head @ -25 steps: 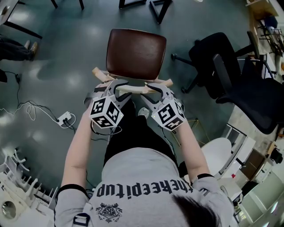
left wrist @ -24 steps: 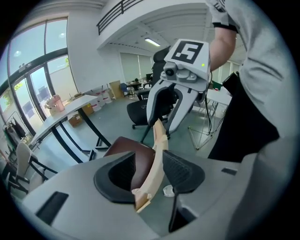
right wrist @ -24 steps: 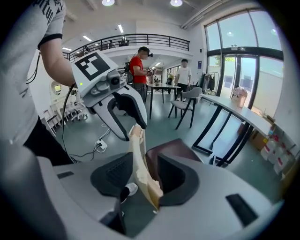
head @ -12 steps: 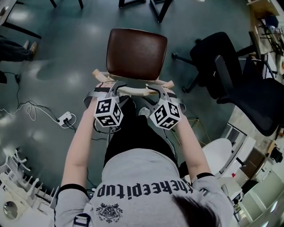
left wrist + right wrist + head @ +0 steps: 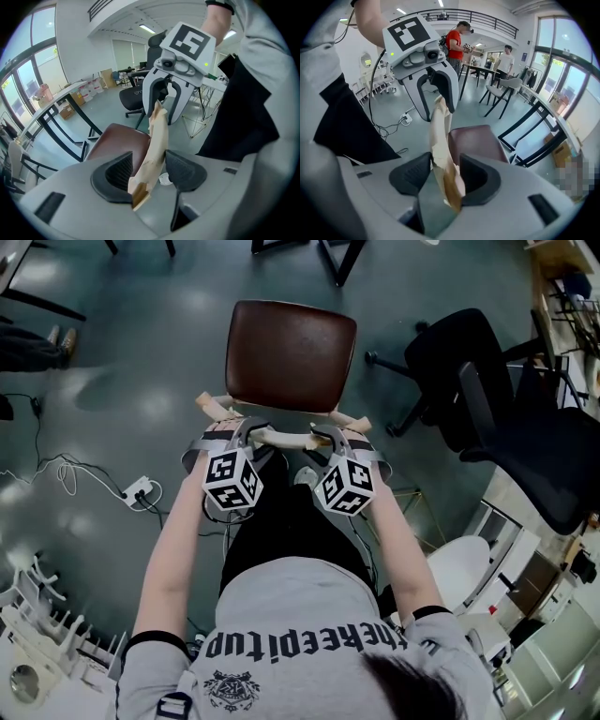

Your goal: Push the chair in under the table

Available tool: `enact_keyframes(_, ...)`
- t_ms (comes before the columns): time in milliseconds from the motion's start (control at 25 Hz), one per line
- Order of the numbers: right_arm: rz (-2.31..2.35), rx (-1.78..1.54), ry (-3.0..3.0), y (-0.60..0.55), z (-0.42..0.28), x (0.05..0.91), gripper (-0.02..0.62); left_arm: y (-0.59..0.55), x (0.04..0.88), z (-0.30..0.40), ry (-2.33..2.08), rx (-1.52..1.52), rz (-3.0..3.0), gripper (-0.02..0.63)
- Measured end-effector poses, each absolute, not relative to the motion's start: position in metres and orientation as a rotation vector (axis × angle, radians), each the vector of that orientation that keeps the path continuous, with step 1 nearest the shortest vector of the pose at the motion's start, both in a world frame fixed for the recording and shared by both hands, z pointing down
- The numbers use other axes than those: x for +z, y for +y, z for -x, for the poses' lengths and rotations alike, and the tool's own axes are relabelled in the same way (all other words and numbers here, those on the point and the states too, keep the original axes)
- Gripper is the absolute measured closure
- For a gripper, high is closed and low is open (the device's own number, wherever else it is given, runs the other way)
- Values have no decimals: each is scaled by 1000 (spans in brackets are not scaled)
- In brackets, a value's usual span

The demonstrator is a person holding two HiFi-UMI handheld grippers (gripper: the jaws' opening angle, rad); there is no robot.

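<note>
A chair with a brown seat (image 5: 291,352) and a pale wooden back rail (image 5: 286,434) stands on the floor in front of the person. My left gripper (image 5: 246,430) straddles the rail's left part and my right gripper (image 5: 328,435) its right part. In the left gripper view the rail (image 5: 157,136) runs between the left gripper's (image 5: 149,171) jaws, which are opening, with a gap beside it. The right gripper view shows the rail (image 5: 440,136) between the right gripper's (image 5: 445,176) spread jaws, not clamped. Black table legs (image 5: 337,259) stand beyond the seat.
Black office chairs (image 5: 487,399) stand close on the right. A power strip with cables (image 5: 139,491) lies on the floor to the left. A white round seat (image 5: 459,563) is at the lower right. People (image 5: 457,42) stand far off by another table.
Both grippers have sunk lower onto the back rail and their jaws have widened. The chair has stayed where it was.
</note>
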State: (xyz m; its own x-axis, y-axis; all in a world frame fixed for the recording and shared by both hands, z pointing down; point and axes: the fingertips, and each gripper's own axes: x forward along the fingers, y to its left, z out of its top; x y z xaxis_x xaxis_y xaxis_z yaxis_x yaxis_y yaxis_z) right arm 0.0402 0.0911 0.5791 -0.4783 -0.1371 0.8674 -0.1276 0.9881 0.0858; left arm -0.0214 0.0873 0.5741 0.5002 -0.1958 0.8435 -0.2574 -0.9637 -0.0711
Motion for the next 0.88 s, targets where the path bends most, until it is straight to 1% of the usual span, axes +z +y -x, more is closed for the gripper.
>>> enact_keyframes(120, -170, 2, -2077, 95, -37, 582, 406, 91, 581, 23, -404, 1478, -2651, 377)
enact_keyframes(440, -155, 2, -2101, 92, -38, 581, 417, 87, 580, 20, -399, 1476, -2679, 377)
enact_keyframes(880, -165, -14, -2116, 89, -42, 582, 417, 84, 581, 17, -388, 1480, -2678, 377)
